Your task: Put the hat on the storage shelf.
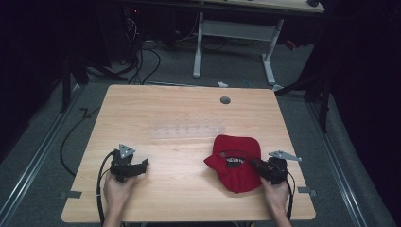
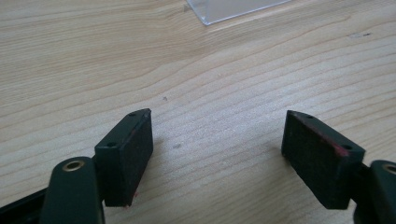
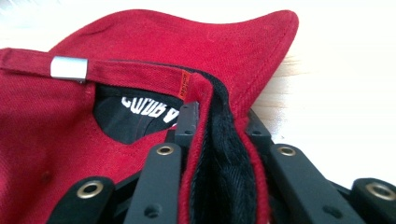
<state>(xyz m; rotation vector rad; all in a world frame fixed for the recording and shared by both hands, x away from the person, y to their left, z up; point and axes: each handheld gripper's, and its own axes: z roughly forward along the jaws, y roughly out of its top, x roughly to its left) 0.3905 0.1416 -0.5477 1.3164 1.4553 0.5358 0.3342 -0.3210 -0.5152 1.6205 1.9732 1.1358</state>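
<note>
A red cap (image 1: 234, 163) lies on the wooden table (image 1: 156, 104) at the front right, upside down with its black lining and a white-lettered label showing. My right gripper (image 1: 254, 164) reaches into it from the right. In the right gripper view the jaws of my right gripper (image 3: 219, 114) pinch the cap's (image 3: 187, 42) back rim and black sweatband, next to the strap with a metal clasp (image 3: 68, 68). My left gripper (image 1: 143, 165) rests at the front left, pointing right. Its jaws (image 2: 217, 114) stand wide apart over bare wood, with nothing between them.
A clear plastic strip (image 1: 187, 131) lies flat across the table's middle, and its corner (image 2: 233, 9) appears in the left gripper view. A grey cable hole (image 1: 225, 100) sits near the far edge. Beyond the table stand a white desk frame (image 1: 236, 33) and floor cables (image 1: 142, 61).
</note>
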